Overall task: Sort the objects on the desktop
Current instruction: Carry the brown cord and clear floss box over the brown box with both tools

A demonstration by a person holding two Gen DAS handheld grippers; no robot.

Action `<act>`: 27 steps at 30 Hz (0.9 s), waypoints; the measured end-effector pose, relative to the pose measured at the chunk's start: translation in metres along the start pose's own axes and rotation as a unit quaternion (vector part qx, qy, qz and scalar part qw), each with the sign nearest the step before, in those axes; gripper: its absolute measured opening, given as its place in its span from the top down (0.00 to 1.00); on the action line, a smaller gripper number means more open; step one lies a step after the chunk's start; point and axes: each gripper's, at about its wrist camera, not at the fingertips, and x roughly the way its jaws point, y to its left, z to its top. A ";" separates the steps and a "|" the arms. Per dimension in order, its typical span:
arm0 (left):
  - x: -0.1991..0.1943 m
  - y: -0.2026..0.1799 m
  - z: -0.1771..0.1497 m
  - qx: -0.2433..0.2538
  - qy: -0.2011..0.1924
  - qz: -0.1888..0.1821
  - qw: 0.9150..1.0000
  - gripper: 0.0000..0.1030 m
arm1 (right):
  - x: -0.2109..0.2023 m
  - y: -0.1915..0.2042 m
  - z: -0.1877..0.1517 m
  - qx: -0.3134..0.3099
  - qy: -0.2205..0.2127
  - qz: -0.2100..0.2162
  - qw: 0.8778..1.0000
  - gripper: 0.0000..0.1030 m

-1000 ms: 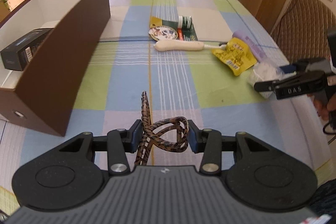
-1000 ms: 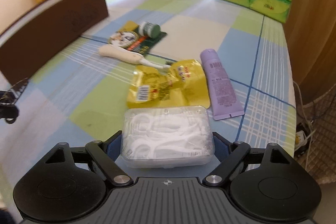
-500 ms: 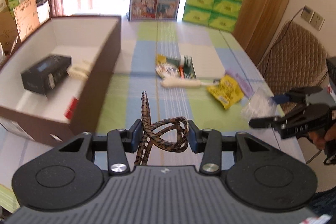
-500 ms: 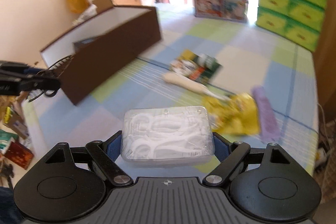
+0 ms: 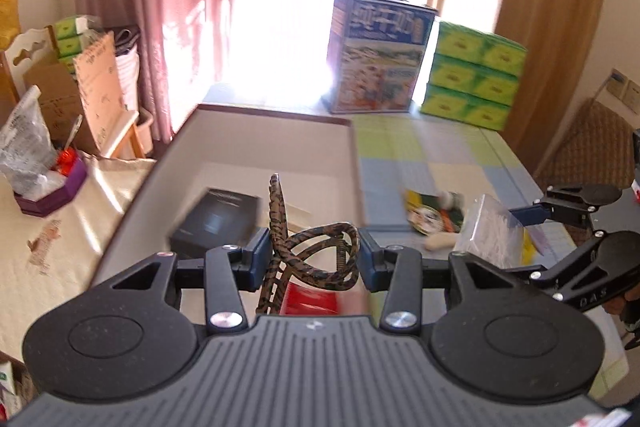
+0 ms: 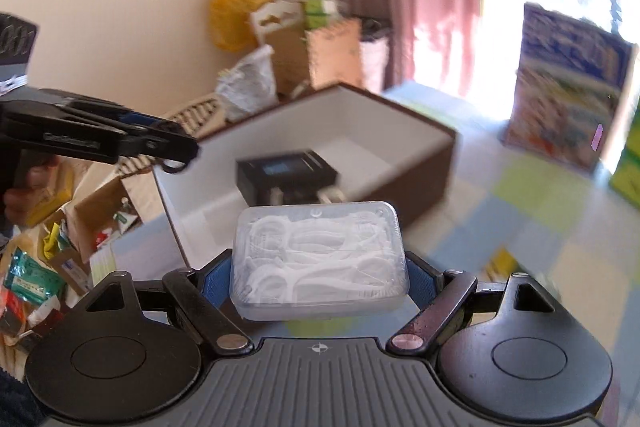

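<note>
My left gripper [image 5: 312,255] is shut on a brown patterned hair clip [image 5: 316,255] and holds it in the air over the near end of the brown box [image 5: 356,163]. My right gripper [image 6: 320,275] is shut on a clear case of white floss picks [image 6: 320,255], also raised, just right of the box [image 6: 436,163]. That case also shows in the left wrist view [image 5: 492,231]. The box holds a black carton [image 5: 218,219] and a red item [image 5: 310,299]. A green packet [image 5: 424,211] and a cream handle [image 5: 440,241] lie on the checked cloth.
A picture carton [image 5: 380,63] and green tissue packs [image 5: 472,87] stand at the table's far end. A side table with a purple tray [image 5: 52,195] is left of the box. A chair [image 5: 588,147] stands at the right. Floor clutter [image 6: 48,267] lies to the left.
Both grippers have risen and swung left toward the brown box, each still holding its object. The left one has moved from beside the box to above its near end.
</note>
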 end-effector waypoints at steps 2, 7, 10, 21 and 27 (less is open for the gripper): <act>0.007 0.017 0.006 -0.005 0.002 0.000 1.000 0.62 | 0.017 0.008 0.013 -0.025 0.001 0.010 1.000 0.20; 0.027 0.045 0.013 -0.019 0.016 -0.007 1.000 0.62 | 0.064 0.022 0.032 -0.099 0.032 0.023 0.994 0.20; 0.044 0.055 0.012 -0.030 0.040 -0.010 0.999 0.62 | 0.094 0.027 0.036 -0.138 0.064 0.026 0.988 0.20; 0.095 0.087 -0.001 -0.108 0.115 0.008 0.987 0.62 | 0.174 0.024 0.027 -0.231 0.168 0.050 0.957 0.20; 0.112 0.081 -0.010 -0.116 0.146 -0.002 0.983 0.62 | 0.206 0.017 0.028 -0.249 0.209 0.072 0.943 0.19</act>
